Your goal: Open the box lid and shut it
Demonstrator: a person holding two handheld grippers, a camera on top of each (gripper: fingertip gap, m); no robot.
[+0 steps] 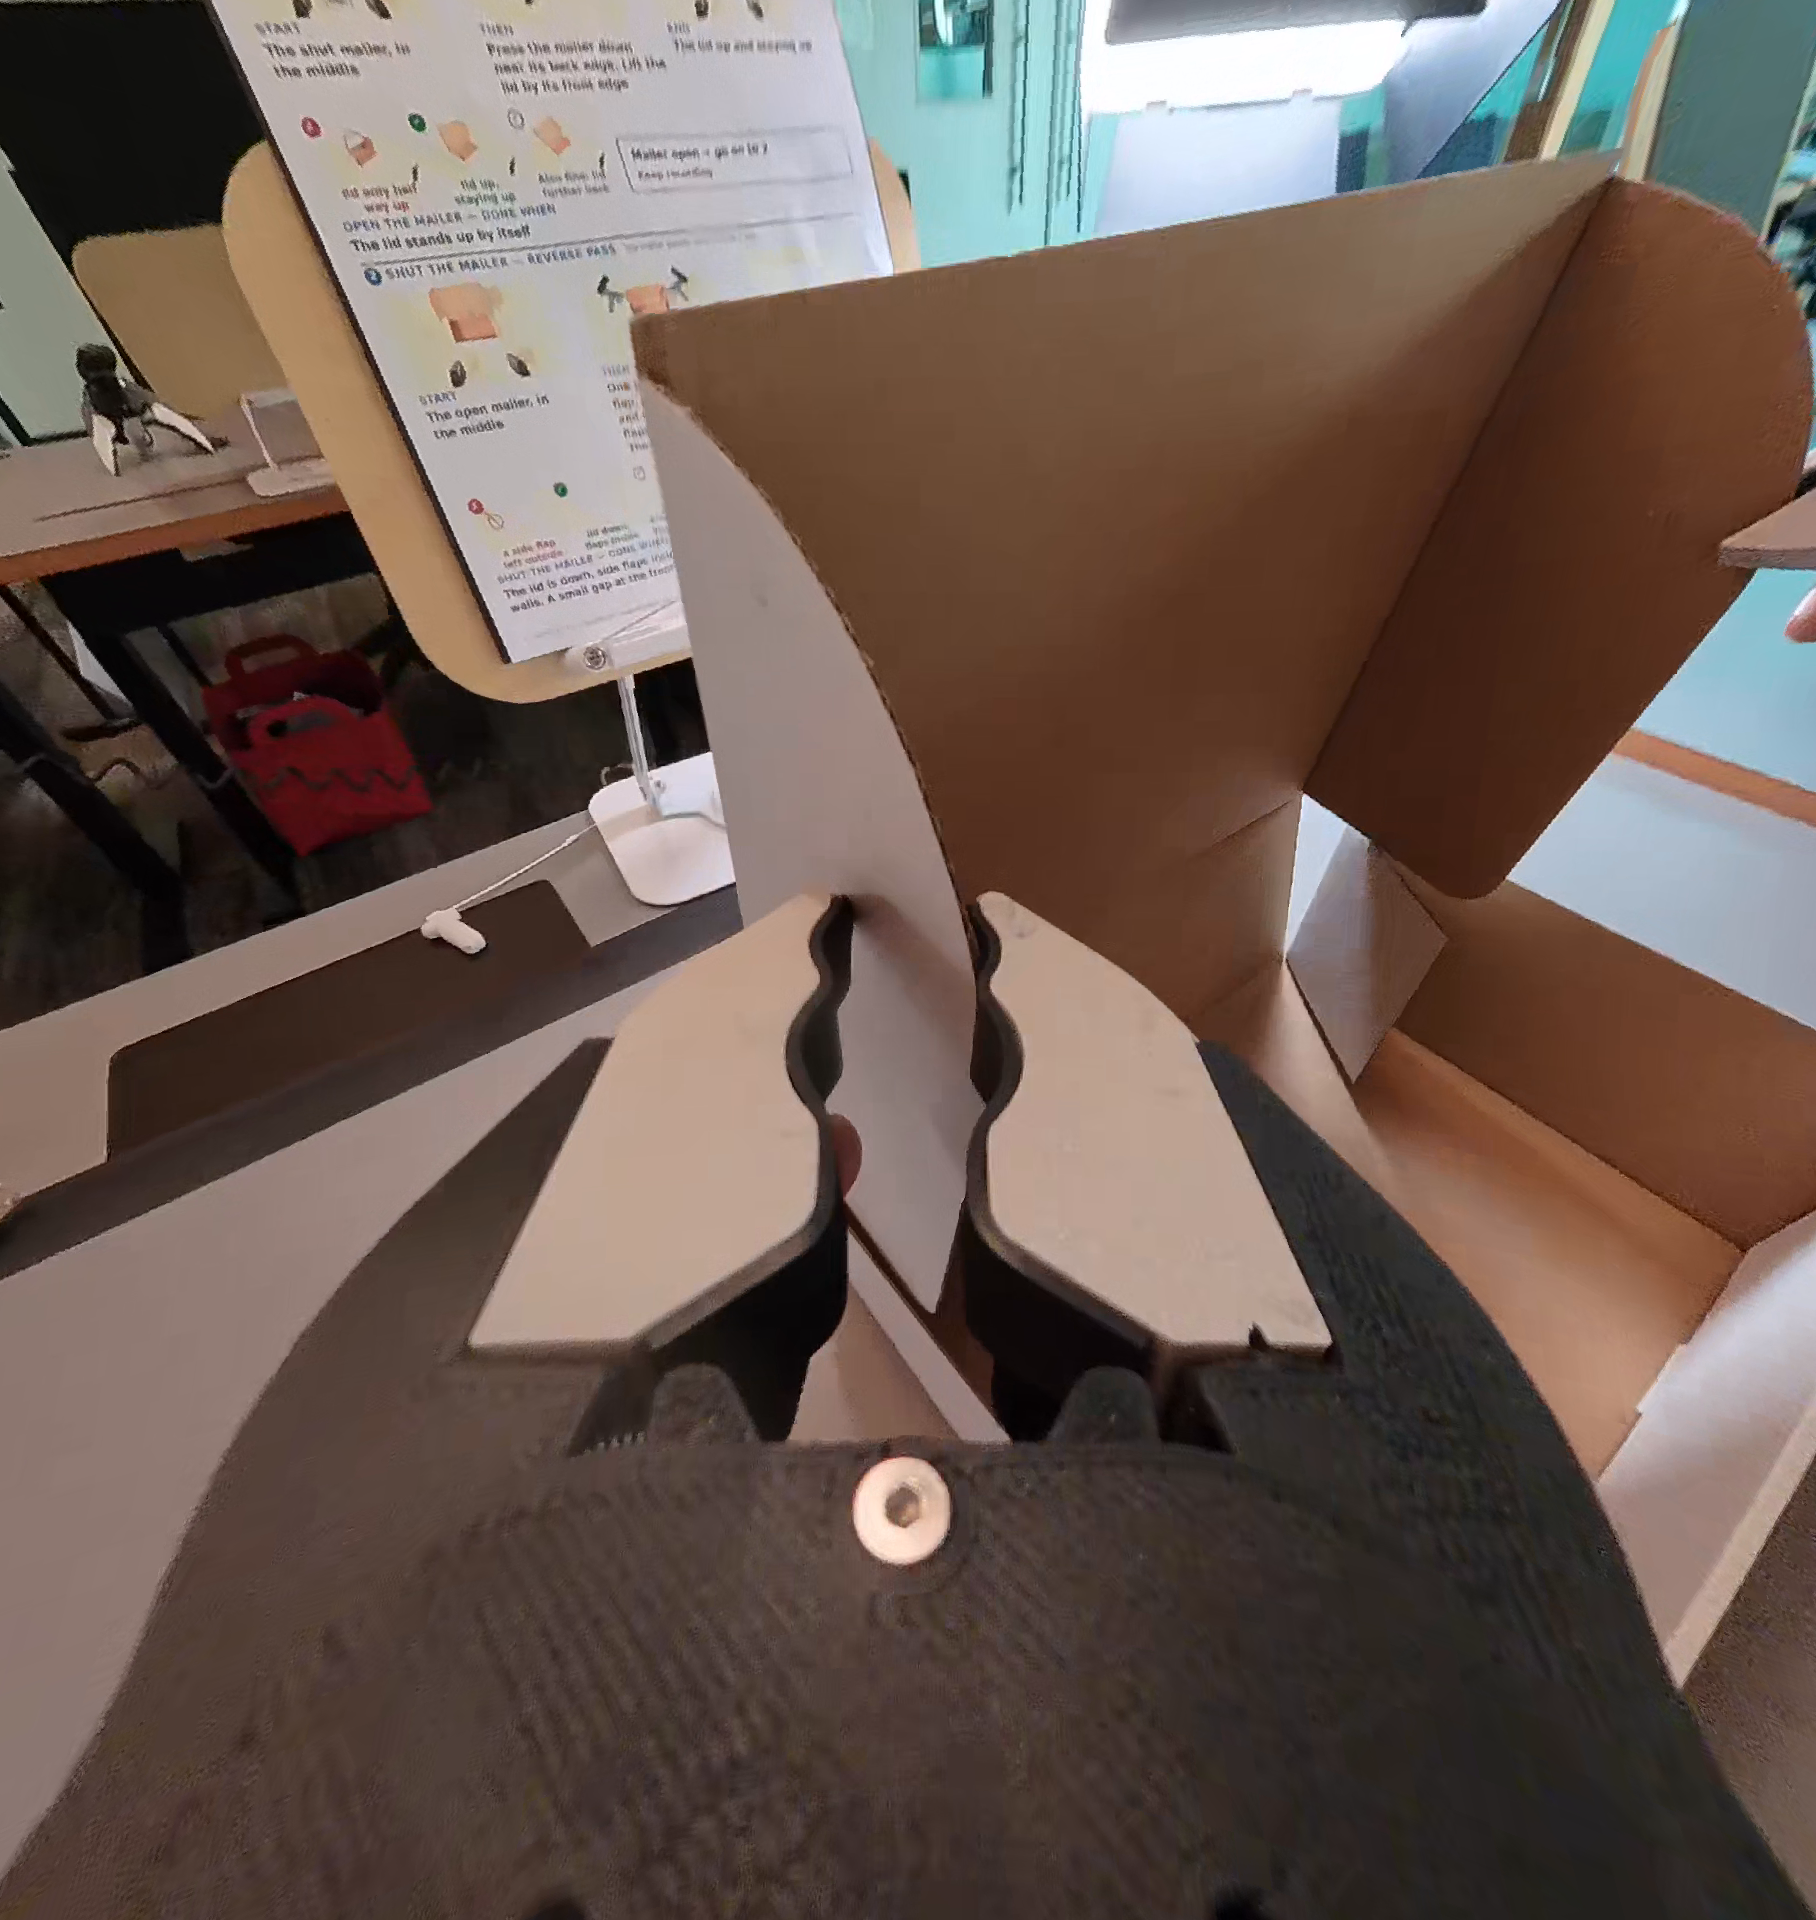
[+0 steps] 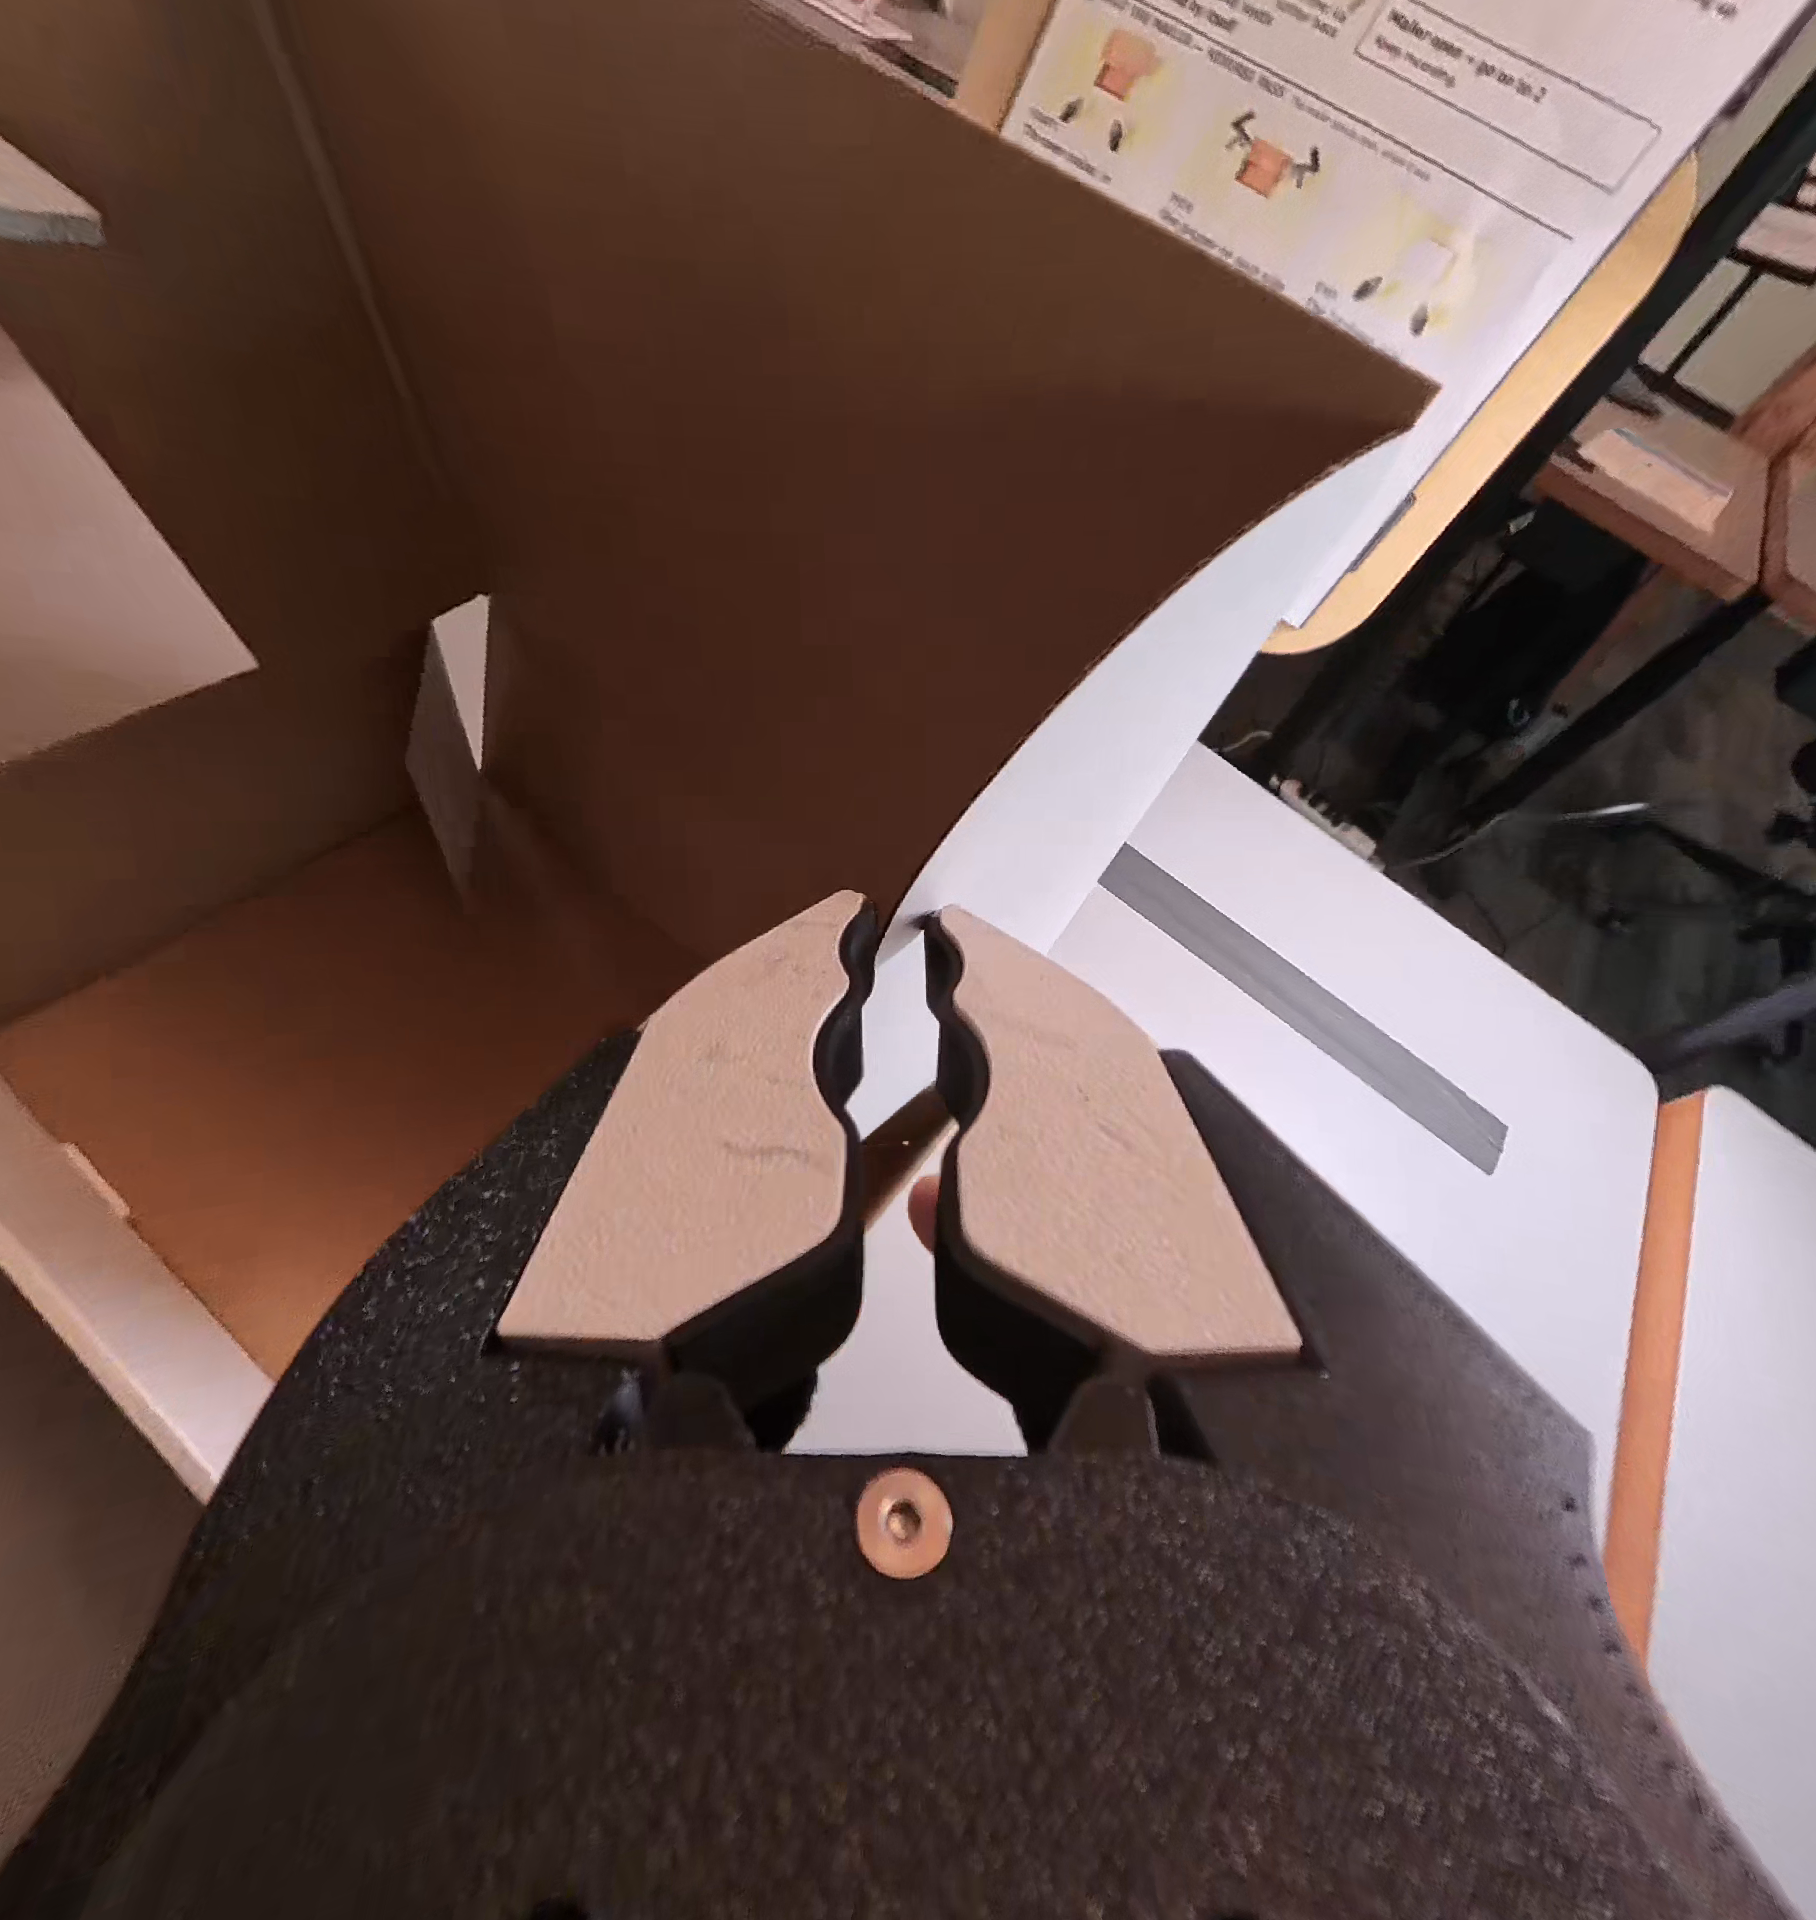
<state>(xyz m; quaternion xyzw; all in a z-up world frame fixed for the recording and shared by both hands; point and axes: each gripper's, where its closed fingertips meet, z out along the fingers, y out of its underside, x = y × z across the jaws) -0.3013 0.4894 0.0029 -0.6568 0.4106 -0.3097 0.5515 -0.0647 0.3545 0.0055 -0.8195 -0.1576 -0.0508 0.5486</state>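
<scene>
The cardboard mailer box (image 1: 1569, 1122) lies open on the table, brown inside and white outside. Its lid (image 1: 1091, 520) stands upright. My left gripper (image 1: 909, 909) is shut on the lid's left side flap (image 1: 800, 644), whose white face runs between the fingers. My right gripper (image 2: 899, 914) is shut on the lid's right side flap (image 2: 1143, 707); that flap also shows in the left wrist view (image 1: 1590, 540), with a right finger (image 1: 1808, 540) at the frame edge. The lid (image 2: 779, 416) and the box floor (image 2: 312, 1039) fill the right wrist view's left half.
An instruction sheet on a board (image 1: 571, 312) stands behind the box on a white stand base (image 1: 665, 831). The grey table (image 1: 156, 1455) has a dark strip (image 2: 1299, 997). A red bag (image 1: 322, 748) sits on the floor beyond, beside other desks.
</scene>
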